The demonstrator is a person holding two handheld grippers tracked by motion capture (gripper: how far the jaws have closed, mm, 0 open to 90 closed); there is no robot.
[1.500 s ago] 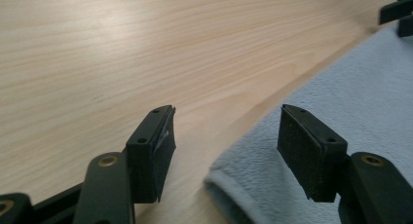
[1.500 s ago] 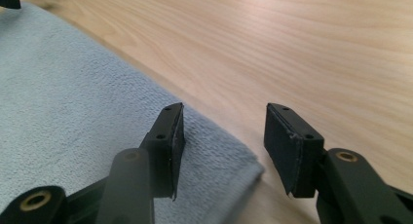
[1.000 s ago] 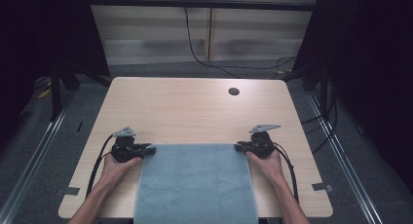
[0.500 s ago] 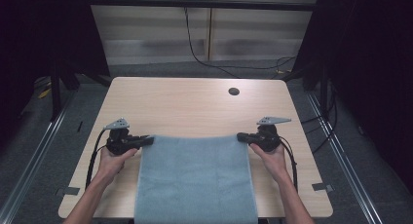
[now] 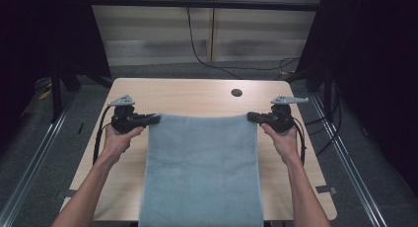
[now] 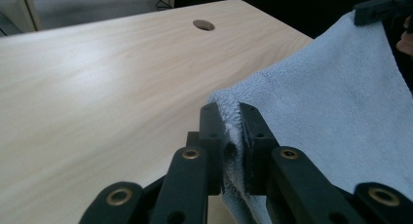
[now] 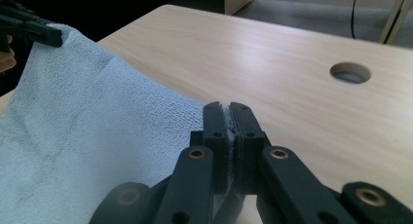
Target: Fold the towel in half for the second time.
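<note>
Pale blue-grey terry towel [image 5: 202, 172], spread flat, far edge lifted taut above the tabletop [image 5: 197, 96], near end hanging over the front edge

Towel [image 5: 202, 172] near end cut off by high view's bottom edge; corners hidden inside left claw [image 6: 229, 118] & right claw [image 7: 230, 111].

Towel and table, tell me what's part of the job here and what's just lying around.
In the job:
- blue towel, held up by its two far corners
- left gripper, shut on one corner
- right gripper, shut on the other corner

Just there:
- wooden table
- round hole in the tabletop
- black cable on the floor behind
</note>
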